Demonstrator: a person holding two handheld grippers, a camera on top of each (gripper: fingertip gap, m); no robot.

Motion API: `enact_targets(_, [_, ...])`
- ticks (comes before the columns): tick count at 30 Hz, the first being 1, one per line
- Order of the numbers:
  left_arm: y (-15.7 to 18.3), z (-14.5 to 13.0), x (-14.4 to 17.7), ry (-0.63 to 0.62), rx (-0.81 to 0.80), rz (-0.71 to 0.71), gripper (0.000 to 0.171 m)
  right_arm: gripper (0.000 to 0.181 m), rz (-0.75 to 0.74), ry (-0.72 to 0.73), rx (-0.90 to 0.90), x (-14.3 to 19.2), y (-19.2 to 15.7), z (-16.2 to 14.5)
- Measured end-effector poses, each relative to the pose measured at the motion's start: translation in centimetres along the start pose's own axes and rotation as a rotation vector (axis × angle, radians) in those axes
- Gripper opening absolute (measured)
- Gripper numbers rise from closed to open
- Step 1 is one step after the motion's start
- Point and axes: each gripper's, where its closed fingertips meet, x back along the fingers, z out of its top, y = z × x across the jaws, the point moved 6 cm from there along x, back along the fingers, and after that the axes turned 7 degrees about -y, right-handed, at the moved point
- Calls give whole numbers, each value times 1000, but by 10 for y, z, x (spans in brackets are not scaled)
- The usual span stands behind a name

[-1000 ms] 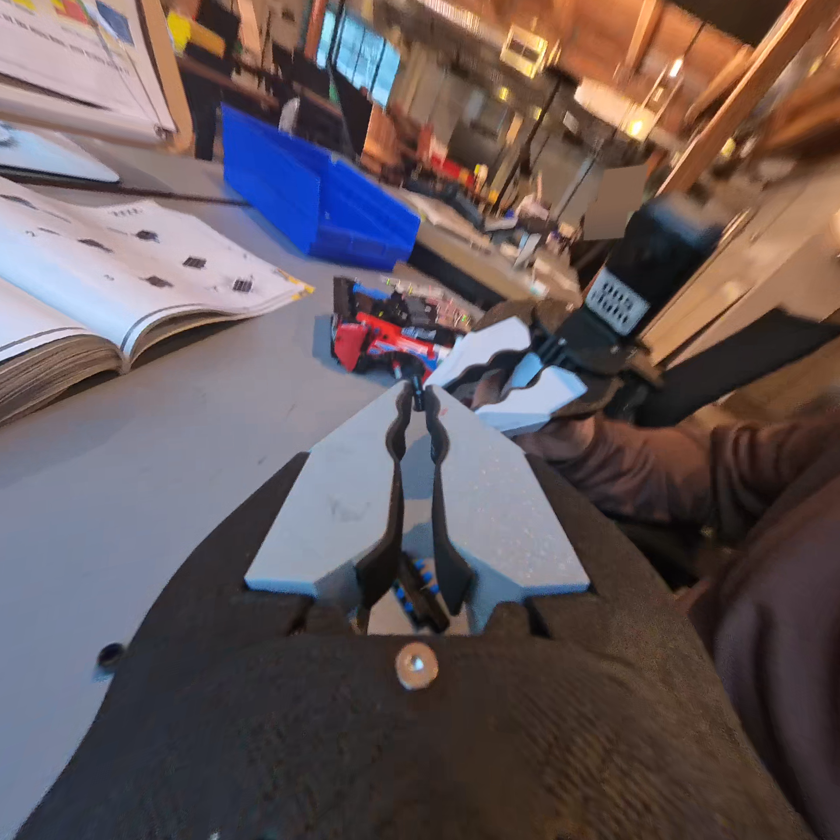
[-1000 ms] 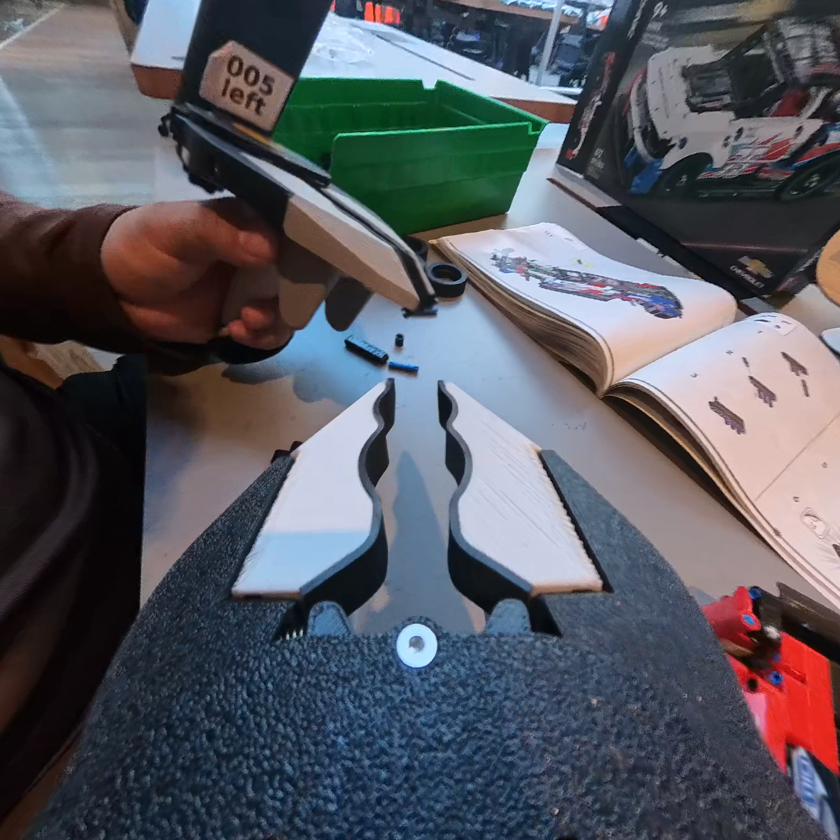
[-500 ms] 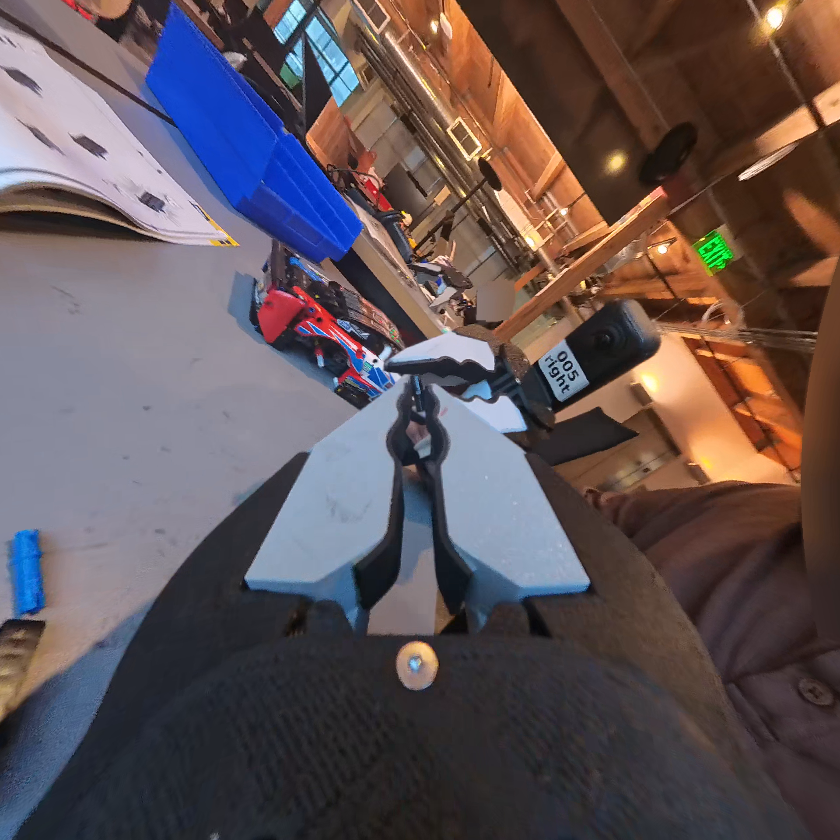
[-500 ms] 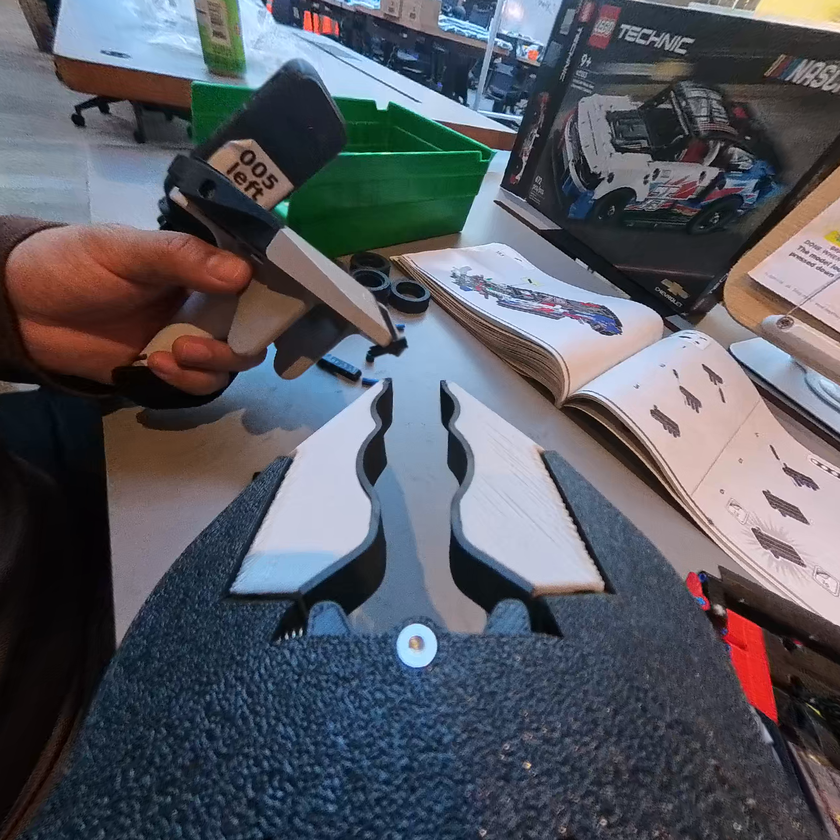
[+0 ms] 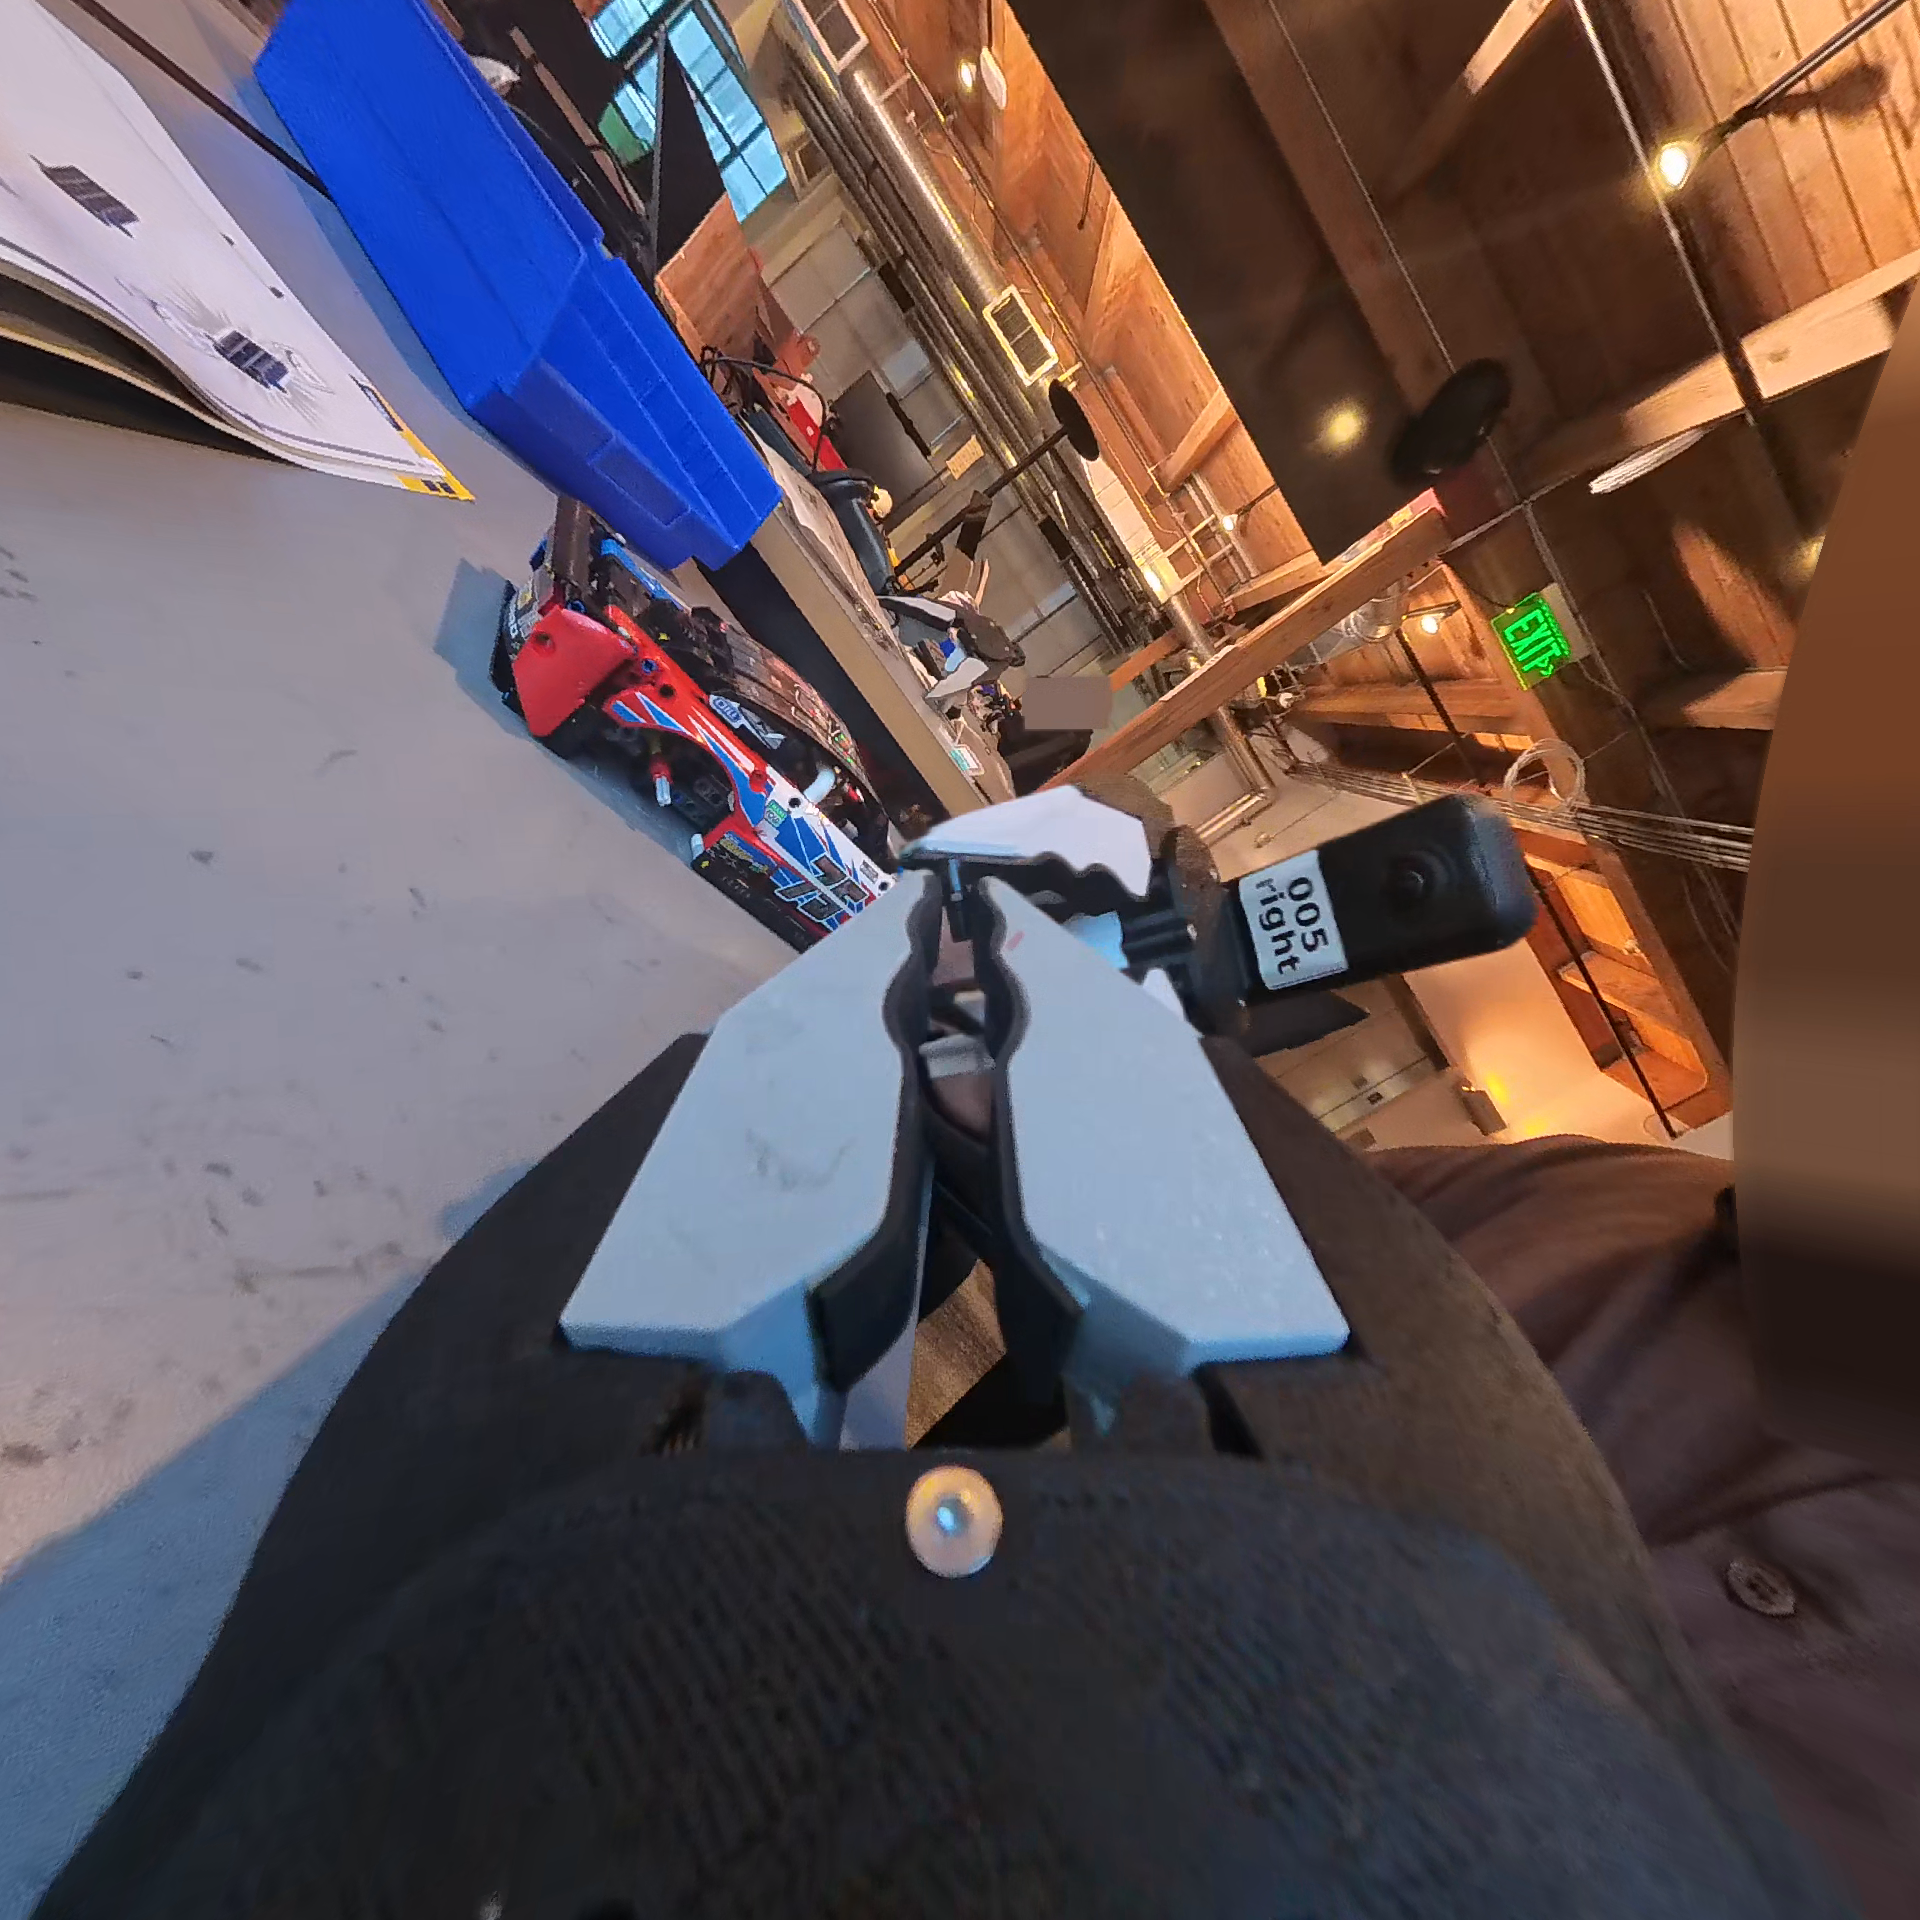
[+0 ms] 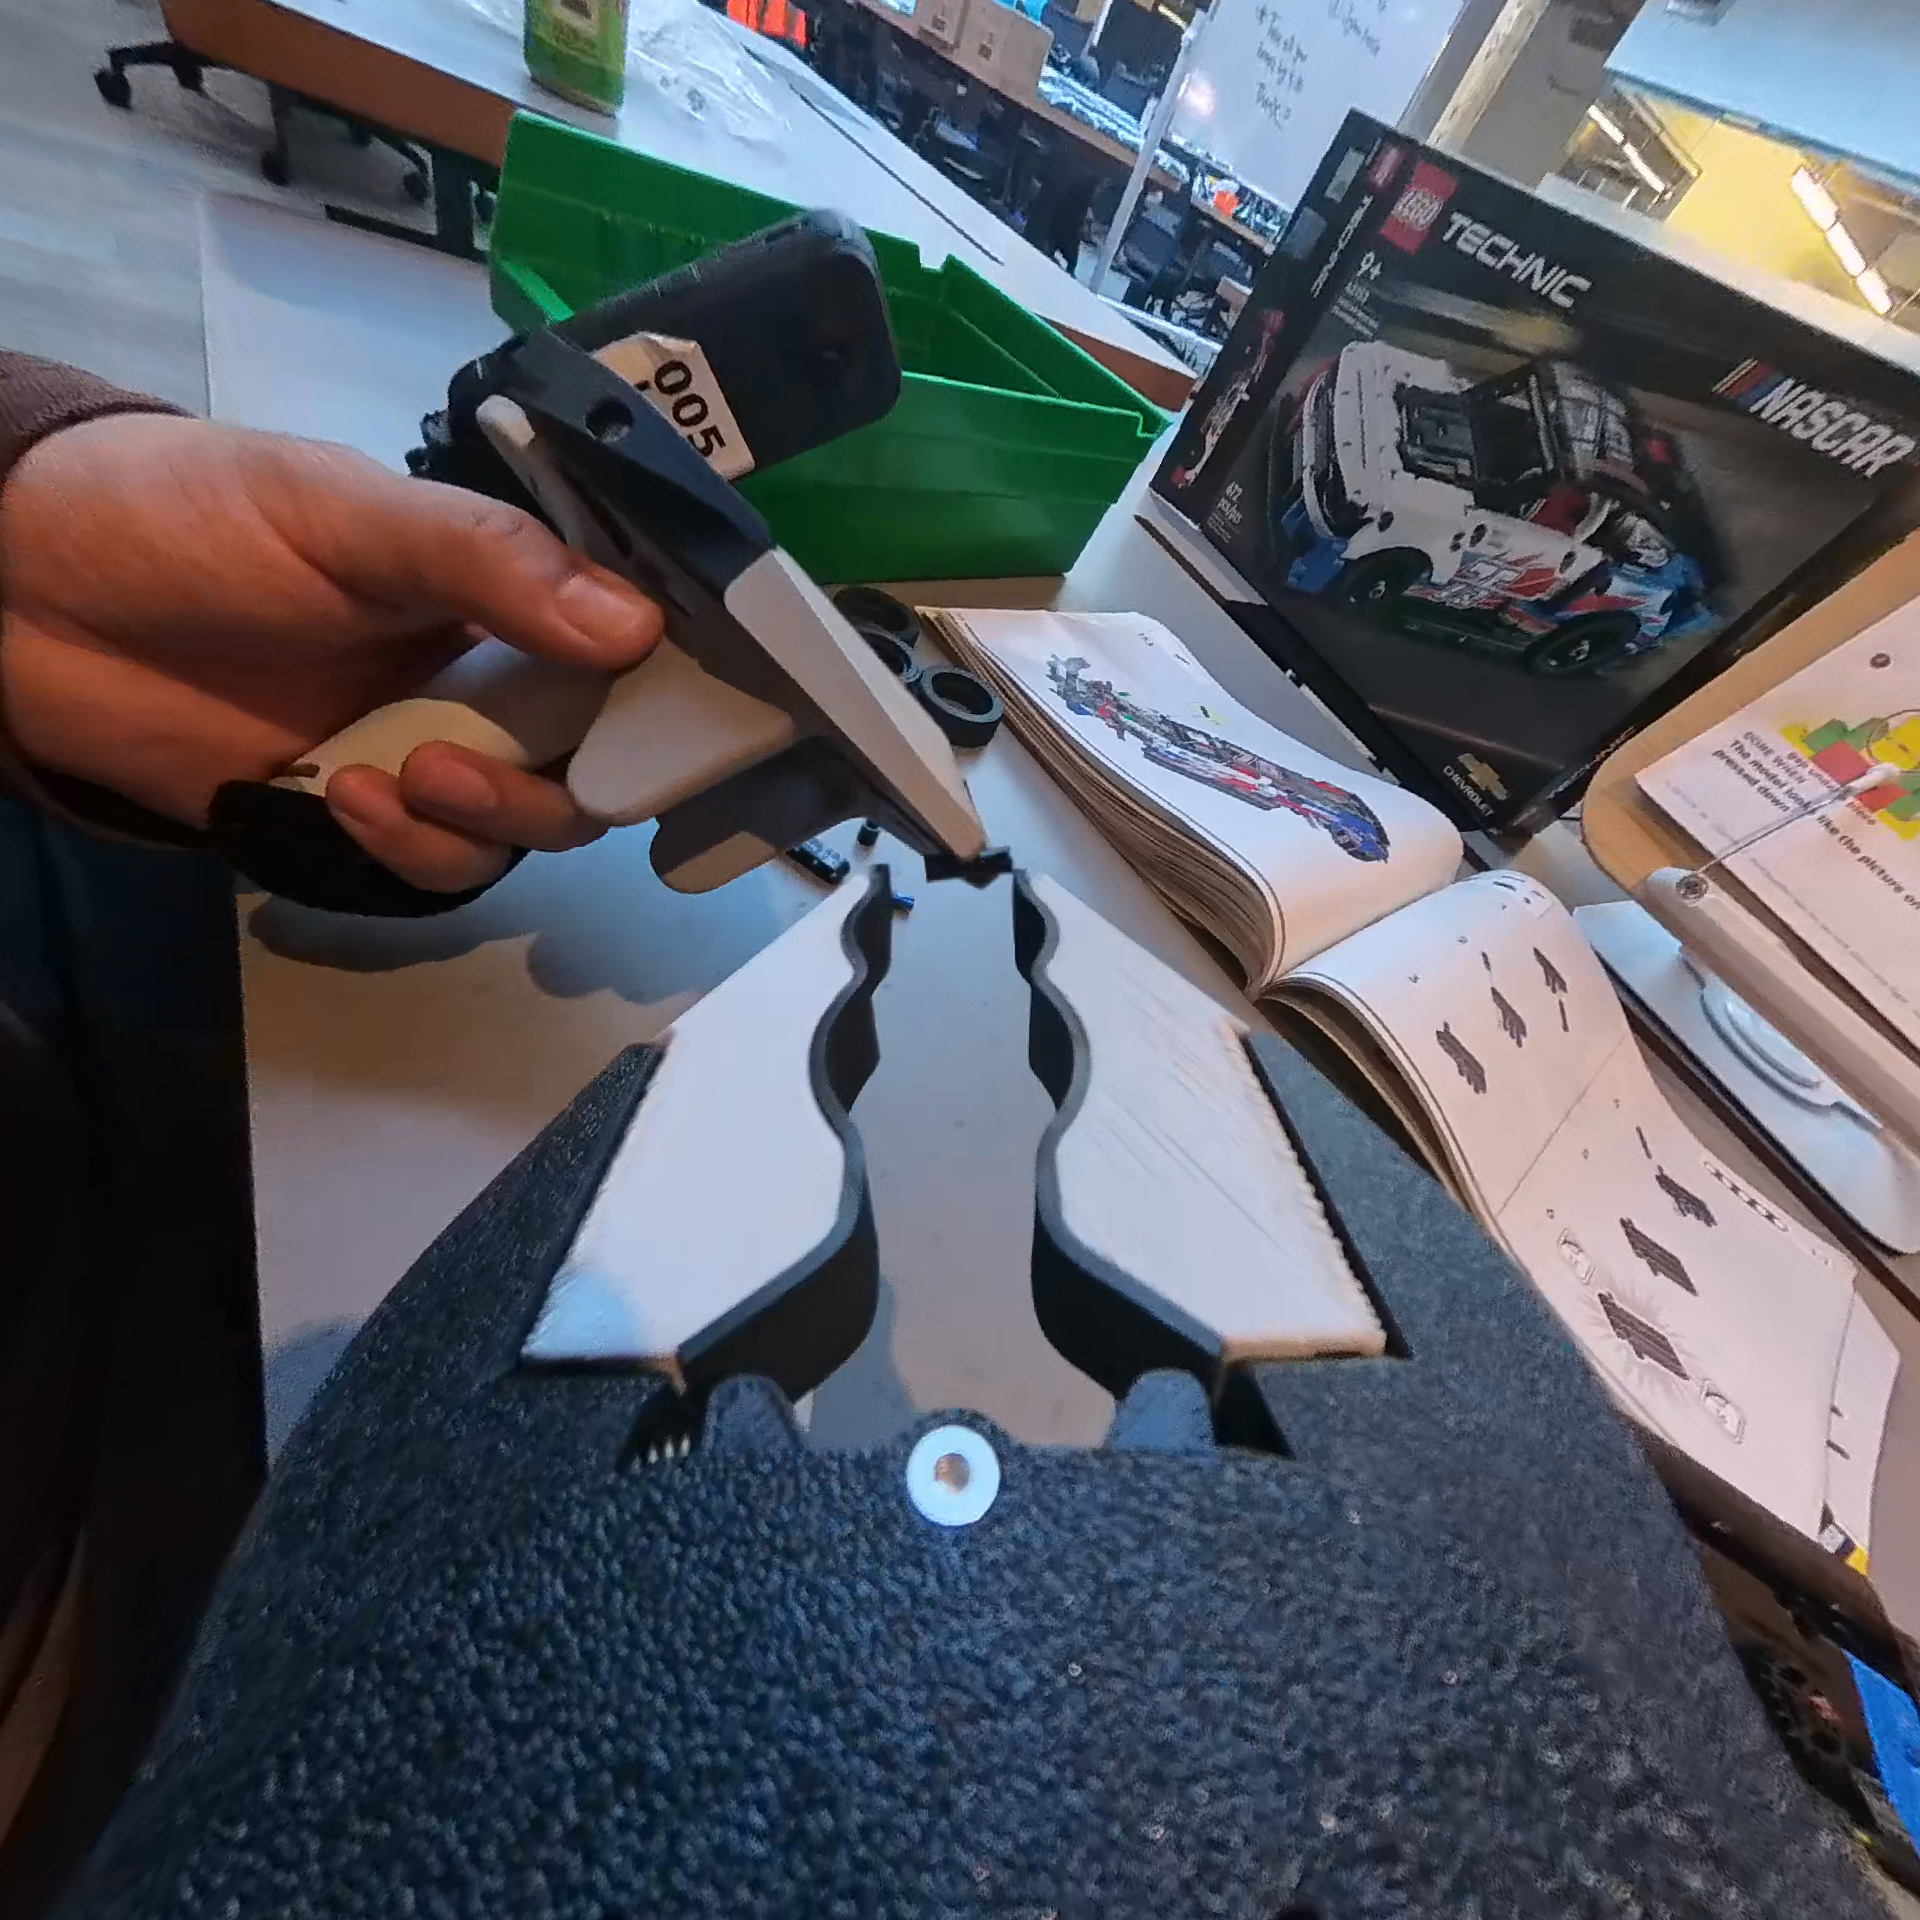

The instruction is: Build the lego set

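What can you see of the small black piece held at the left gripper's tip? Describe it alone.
The black piece is tiny, dark and looks like plastic, with a short stepped outline. The left gripper is shut on it, holding it in the air above the table, right at the open tips of the right gripper. In the left wrist view it shows as a thin upright sliver between the fingertips. Finer detail is too small to tell.

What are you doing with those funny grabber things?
A person is building a lego car with a gripper in each hand. The left gripper is shut on a small black piece and holds it up in the air, right at the open fingers of the right gripper, as if handing it over. The half-built red car waits on the grey table, beside the open instruction book. Three black tyres lie near the green bin.
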Motion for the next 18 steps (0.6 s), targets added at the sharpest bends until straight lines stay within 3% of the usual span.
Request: enact_targets(18, [-10, -8, 0, -10, 32, -9, 2, 16, 17, -15, 15, 0, 0, -4])
